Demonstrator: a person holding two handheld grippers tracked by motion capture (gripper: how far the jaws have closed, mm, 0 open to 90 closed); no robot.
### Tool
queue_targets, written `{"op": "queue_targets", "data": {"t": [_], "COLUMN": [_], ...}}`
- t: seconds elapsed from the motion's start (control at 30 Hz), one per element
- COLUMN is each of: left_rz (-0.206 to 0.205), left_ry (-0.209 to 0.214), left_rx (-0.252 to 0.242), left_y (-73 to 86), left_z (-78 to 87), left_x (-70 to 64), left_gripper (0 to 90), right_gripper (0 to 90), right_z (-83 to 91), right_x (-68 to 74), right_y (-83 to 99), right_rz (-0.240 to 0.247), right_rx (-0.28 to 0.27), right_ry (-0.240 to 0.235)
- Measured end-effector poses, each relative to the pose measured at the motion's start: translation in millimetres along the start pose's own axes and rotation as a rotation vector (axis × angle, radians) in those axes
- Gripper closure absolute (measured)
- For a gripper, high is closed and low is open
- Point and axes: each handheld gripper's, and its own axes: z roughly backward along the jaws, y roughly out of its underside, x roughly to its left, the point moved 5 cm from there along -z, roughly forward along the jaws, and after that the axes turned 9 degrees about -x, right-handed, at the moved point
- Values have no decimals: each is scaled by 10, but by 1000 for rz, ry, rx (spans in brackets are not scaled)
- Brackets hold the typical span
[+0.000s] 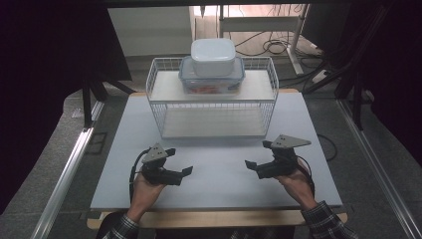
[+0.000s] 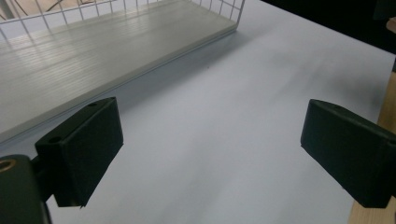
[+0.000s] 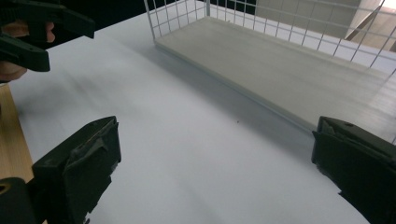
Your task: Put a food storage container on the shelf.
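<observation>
**Status: start position, containers not yet handled**

The left gripper (image 1: 175, 167) and the right gripper (image 1: 259, 160) both rest low over the near part of the worktop (image 1: 219, 184), one in each hand. On each gripper the jaws stand wide apart with nothing between them; the left gripper view and the right gripper view confirm bare worktop surface between the pads.

The wire rack (image 1: 158, 107) stands at the far half of the worktop, well apart from both grippers. On its upper shelf sits a clear lidded container (image 1: 191, 82) with reddish contents, and a white lidded box (image 1: 213, 56) is stacked on top of it. The lower shelf (image 1: 214, 124) of the rack is bare.

Assessment: no step of the handling appears done. Neither container is touched. What remains, judging by the layout, is the whole sequence: reach forward to the rack, grip a container, and move it.
</observation>
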Motion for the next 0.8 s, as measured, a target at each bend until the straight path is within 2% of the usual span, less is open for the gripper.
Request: {"op": "queue_targets", "data": {"t": [0.1,0.3,0.33,0.37,0.4,0.43,0.47,0.63,0.8], "left_rz": [-14,-17,-18,-18,-30,-30,-30,-11,-6], "left_ry": [-22,-35,-38,-38,-51,-51,-56,-54,-55], "left_rx": [21,60,82,82,113,113,142,161,147], "left_y": [83,196,252,252,310,310,363,417,398], "left_z": [54,91,97,97,99,99,107,119,117], "left_x": [9,9,9,9,18,18,31,55,60], "left_gripper": [52,50,48,47,47,45,43,41,40], "right_gripper": [13,13,14,14,15,15,16,19,20], "right_z": [43,74,87,87,102,102,114,118,102], "right_x": [2,-1,-12,-12,-25,-25,-34,-53,-57], "right_y": [112,264,317,317,364,364,417,522,536], "right_rz": [-2,11,24,24,22,22,7,12,20], "right_rx": [16,50,64,64,74,74,84,118,127], "right_ry": [9,20,32,32,37,37,36,44,43]}}
